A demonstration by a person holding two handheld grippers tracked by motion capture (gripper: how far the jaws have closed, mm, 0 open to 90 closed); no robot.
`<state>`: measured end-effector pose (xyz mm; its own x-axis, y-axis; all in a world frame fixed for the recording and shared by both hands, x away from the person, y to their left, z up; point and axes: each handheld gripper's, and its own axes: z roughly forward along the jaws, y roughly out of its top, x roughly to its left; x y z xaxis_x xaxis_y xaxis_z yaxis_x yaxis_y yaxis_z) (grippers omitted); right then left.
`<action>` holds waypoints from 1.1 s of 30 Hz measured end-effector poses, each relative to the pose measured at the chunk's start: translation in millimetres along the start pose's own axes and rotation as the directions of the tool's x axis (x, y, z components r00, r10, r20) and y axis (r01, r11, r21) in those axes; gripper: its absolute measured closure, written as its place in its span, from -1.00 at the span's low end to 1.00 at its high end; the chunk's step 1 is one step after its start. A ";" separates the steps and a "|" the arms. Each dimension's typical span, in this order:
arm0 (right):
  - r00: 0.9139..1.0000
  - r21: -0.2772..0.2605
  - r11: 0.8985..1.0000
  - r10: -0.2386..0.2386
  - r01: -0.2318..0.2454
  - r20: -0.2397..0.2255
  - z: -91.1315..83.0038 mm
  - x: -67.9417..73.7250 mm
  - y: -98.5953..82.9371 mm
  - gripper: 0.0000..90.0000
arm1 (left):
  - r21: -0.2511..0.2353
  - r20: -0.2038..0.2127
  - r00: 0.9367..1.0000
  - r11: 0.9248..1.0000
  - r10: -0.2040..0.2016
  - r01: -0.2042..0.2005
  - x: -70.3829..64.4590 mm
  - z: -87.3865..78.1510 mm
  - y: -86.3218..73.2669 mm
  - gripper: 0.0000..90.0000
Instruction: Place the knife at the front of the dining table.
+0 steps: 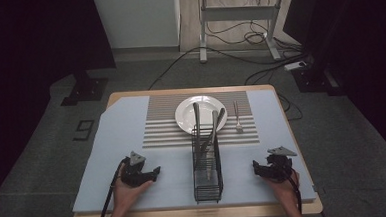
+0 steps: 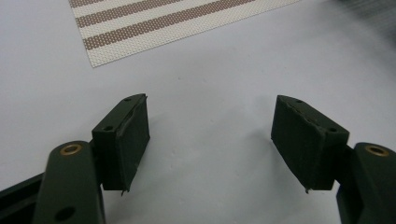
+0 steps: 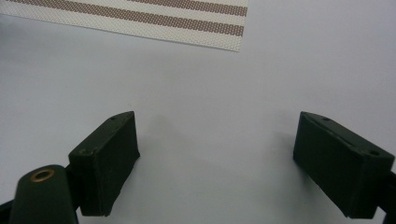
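On table, near edge | L gripper point(image 1: 157, 171) & R gripper point(image 1: 254, 166): fingers wide apart, nothing held | rack point(image 1: 207, 163) utensils: type unclear

A lab-like recording room: dark curtains point(image 1: 37, 41), loose floor cables point(image 1: 238, 61), a power strip point(image 1: 296, 64) and a bare height-adjustable desk frame point(image 1: 239, 21) behind the tabletop point(image 1: 118, 157).

placemat point(image 2: 154, 23) cut off by the top edge, utensils point(image 1: 208, 137) in wire basket point(image 1: 208, 188) too small to identify
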<state>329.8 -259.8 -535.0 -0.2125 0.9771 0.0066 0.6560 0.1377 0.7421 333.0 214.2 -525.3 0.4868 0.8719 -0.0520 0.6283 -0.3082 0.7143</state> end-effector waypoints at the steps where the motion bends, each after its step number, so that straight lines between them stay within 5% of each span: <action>1: 1.000 -0.001 1.000 -0.001 0.001 0.001 0.0 0.1 -0.1 -0.69 | -0.001 -0.001 1.000 1.000 -0.002 0.002 0.1 0.0 0.0 -0.38; 6: 1.000 -0.002 1.000 -0.002 0.002 0.001 0.0 0.2 -0.3 -0.69 | -0.035 -0.005 1.000 0.999 -0.009 0.009 -1.3 -5.1 2.5 -0.32; 9: 1.000 -0.002 1.000 -0.002 0.002 0.002 -0.2 0.5 -0.4 -0.69 | -0.093 0.009 1.000 0.996 -0.014 0.015 -4.1 -19.2 13.2 -0.30; 14: 1.000 -0.002 1.000 -0.002 0.002 0.002 -0.2 0.4 -0.4 -0.69 | -0.123 0.032 0.999 0.992 0.009 -0.005 -12.1 -29.5 29.4 -0.31; 18: 1.000 -0.002 1.000 -0.001 0.001 0.001 -0.2 0.5 -0.4 -0.69 | -0.149 0.065 0.998 0.989 0.015 -0.005 -16.5 -36.2 51.1 -0.28; 24: 1.000 -0.003 1.000 -0.002 0.002 0.001 -0.2 0.2 -0.5 -0.69 | -0.201 0.155 0.987 0.980 0.034 -0.002 -24.0 -42.8 100.4 -0.20; 33: 1.000 -0.004 1.000 0.004 -0.004 -0.001 -0.4 0.1 -0.6 -0.69 | -0.198 0.179 0.982 0.980 0.066 -0.030 -37.9 -28.0 134.0 -0.12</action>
<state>329.1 -259.9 -535.2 -0.2104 0.9776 0.0098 0.6537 0.1333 0.7449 381.7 150.6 -408.0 0.6282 0.7674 -0.1284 0.4806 -0.2529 0.8397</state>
